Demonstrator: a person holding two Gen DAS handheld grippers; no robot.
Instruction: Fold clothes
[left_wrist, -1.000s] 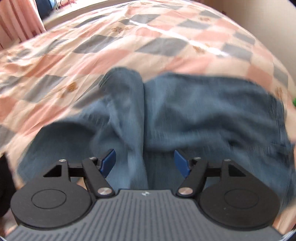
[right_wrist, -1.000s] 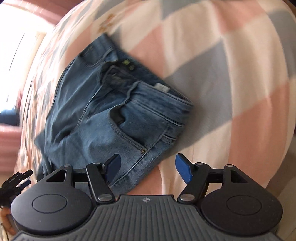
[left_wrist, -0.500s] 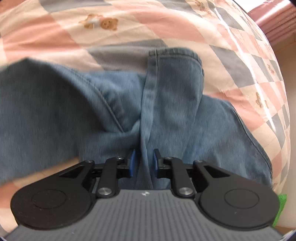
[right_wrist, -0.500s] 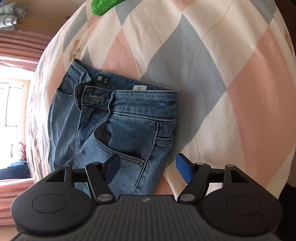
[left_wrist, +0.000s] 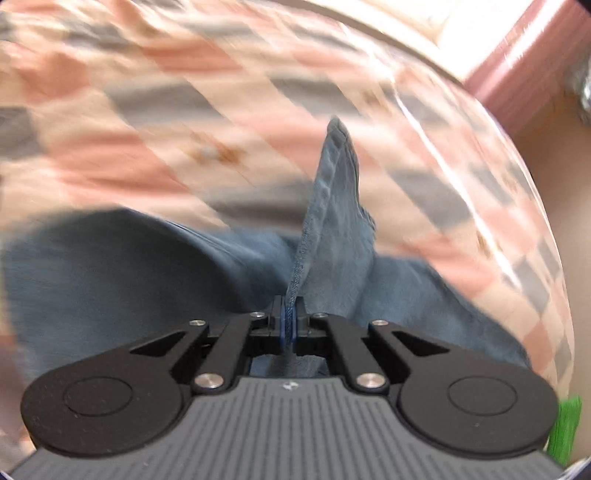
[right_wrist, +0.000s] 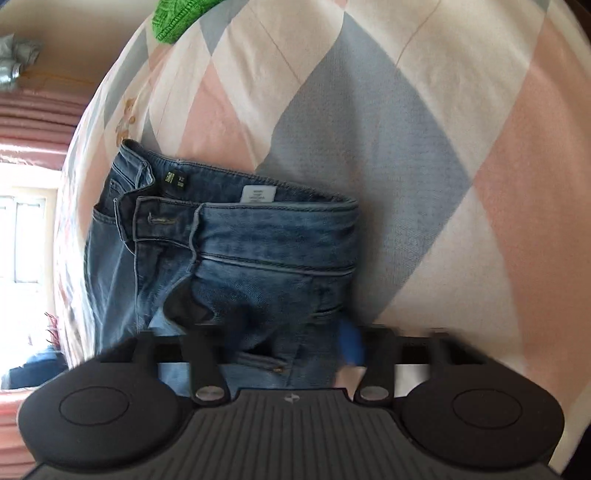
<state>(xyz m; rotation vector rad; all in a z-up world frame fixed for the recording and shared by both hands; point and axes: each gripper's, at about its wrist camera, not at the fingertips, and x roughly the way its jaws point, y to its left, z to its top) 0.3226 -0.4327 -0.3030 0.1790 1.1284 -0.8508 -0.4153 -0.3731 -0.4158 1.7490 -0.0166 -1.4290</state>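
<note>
In the left wrist view the left gripper (left_wrist: 289, 325) pinches a fold of the jeans (left_wrist: 332, 236), which rises as a ridge over the blurred checked bedspread (left_wrist: 147, 110). In the right wrist view the right gripper (right_wrist: 291, 339) is blurred, fingers spread over the jeans' (right_wrist: 258, 236) waistband, near a green cloth (right_wrist: 177, 14) at the far edge.

Bed under pink, grey and cream checked sheet (right_wrist: 424, 155); pink curtain (right_wrist: 33, 122) and bright window (right_wrist: 22, 236) far left.
</note>
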